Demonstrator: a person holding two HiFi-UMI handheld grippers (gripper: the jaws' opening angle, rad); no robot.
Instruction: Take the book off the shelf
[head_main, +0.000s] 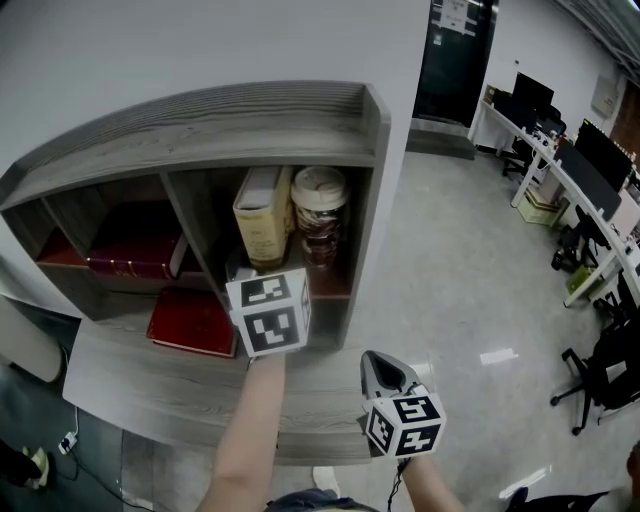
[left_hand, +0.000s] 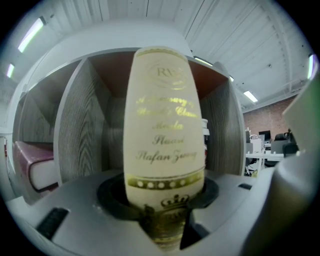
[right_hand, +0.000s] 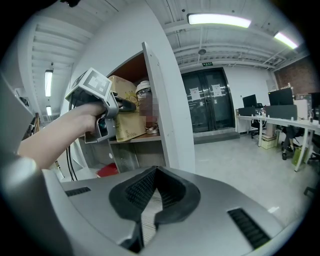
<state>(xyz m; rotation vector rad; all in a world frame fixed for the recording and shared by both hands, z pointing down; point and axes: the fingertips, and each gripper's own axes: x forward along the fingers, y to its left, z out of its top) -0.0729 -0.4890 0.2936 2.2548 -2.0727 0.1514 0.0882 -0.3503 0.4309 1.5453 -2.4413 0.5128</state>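
A cream book (head_main: 262, 215) with gold lettering stands upright in the right compartment of the grey wooden shelf (head_main: 240, 120). My left gripper (head_main: 258, 275) reaches into that compartment and is shut on the book; its marker cube hides the jaws in the head view. In the left gripper view the book's spine (left_hand: 164, 125) fills the middle, and the left gripper (left_hand: 164, 222) pinches its lower end. My right gripper (head_main: 385, 372) hangs lower, in front of the shelf's ledge, shut with nothing in it. The right gripper (right_hand: 150, 200) view shows the book (right_hand: 127, 127) at the shelf's front.
A jar (head_main: 320, 215) stands right beside the book in the same compartment. A dark red book (head_main: 135, 250) lies in the left compartment, and a red one (head_main: 190, 320) lies on the ledge below. Office desks (head_main: 590, 200) and chairs stand far right.
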